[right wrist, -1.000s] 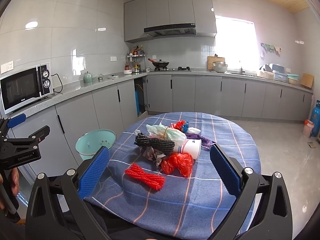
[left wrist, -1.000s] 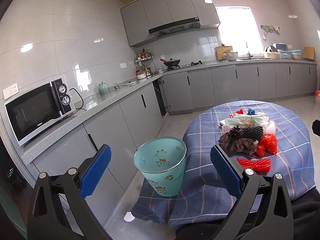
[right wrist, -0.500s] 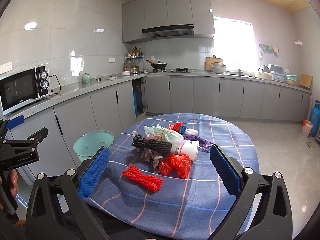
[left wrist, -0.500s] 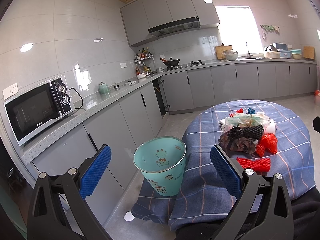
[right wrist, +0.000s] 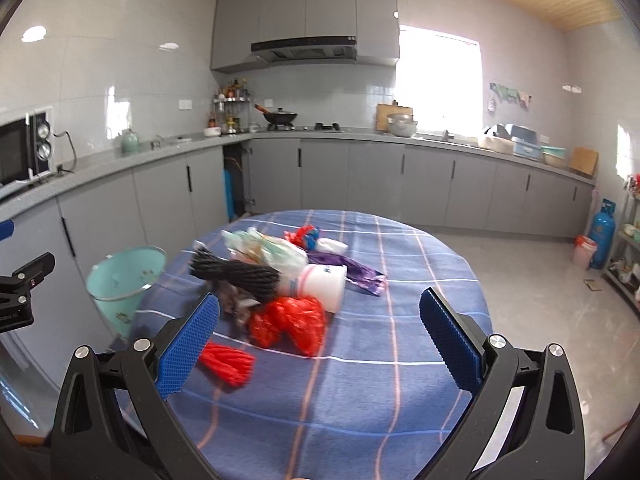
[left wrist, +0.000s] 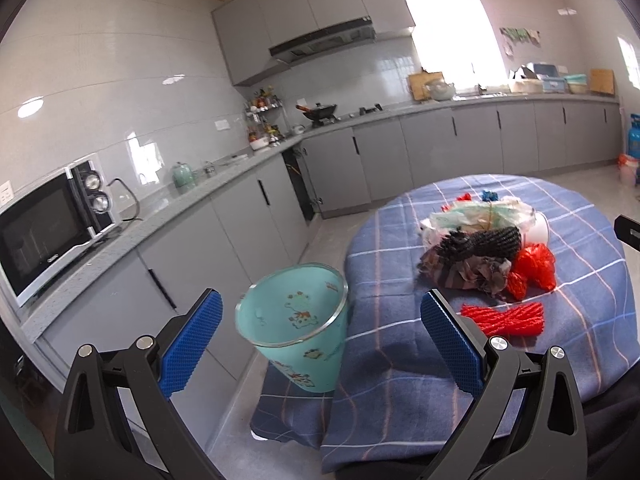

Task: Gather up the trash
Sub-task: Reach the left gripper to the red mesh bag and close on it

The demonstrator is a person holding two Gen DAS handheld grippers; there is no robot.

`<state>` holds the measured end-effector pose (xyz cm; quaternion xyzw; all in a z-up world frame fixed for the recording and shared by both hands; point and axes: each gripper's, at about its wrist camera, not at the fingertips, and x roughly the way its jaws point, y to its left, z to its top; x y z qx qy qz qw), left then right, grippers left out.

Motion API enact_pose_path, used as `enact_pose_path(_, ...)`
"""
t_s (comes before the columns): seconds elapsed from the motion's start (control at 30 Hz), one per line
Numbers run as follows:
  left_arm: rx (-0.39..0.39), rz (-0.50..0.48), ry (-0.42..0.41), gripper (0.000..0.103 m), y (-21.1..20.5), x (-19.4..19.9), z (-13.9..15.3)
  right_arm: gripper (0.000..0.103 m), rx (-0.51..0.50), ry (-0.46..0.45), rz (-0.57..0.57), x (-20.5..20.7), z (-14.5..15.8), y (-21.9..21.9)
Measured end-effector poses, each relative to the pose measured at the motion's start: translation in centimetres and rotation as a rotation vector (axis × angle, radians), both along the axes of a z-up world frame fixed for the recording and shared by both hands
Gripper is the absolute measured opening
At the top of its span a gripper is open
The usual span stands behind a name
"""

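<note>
Trash [left wrist: 486,252] sits heaped on a round table [left wrist: 580,304] under a blue checked cloth, a teal bin [left wrist: 294,332] just beside its edge, as the left gripper [left wrist: 320,338] hovers with fingers spread and empty. From the right wrist, the right gripper [right wrist: 318,334] hangs spread and empty over the pile, a red bag [right wrist: 290,320] between its fingers.

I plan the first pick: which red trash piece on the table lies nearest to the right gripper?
The flat red mesh strip, lying alone beside the left fingertip, in front of the crumpled red plastic bag.

Microwave [left wrist: 48,232], wok [right wrist: 281,115], gas cylinder [right wrist: 601,233]
</note>
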<state>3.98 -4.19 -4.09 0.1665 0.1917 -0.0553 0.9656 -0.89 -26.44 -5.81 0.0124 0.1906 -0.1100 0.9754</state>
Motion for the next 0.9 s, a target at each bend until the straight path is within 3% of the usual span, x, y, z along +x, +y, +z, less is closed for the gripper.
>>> enact_pose_path(0.2, 0.026, -0.078, 0.007, 0.098, -3.8, 1.3, -1.6, 0.098, -0.025, 0.023, -0.028, 0.8, -1.7, -1.3)
enact_pose_path(0.53, 0.060, -0.159, 0.105, 0.098, -9.7, 4.5, -6.3, 0.098, -0.039, 0.063, -0.074, 1.6, -4.6, -3.2)
enact_pose_path(0.9, 0.048, -0.173, 0.238, 0.097, -11.2, 6.1, -9.8, 0.098, 0.002, 0.101, -0.071, 2.7, -7.3, -4.4)
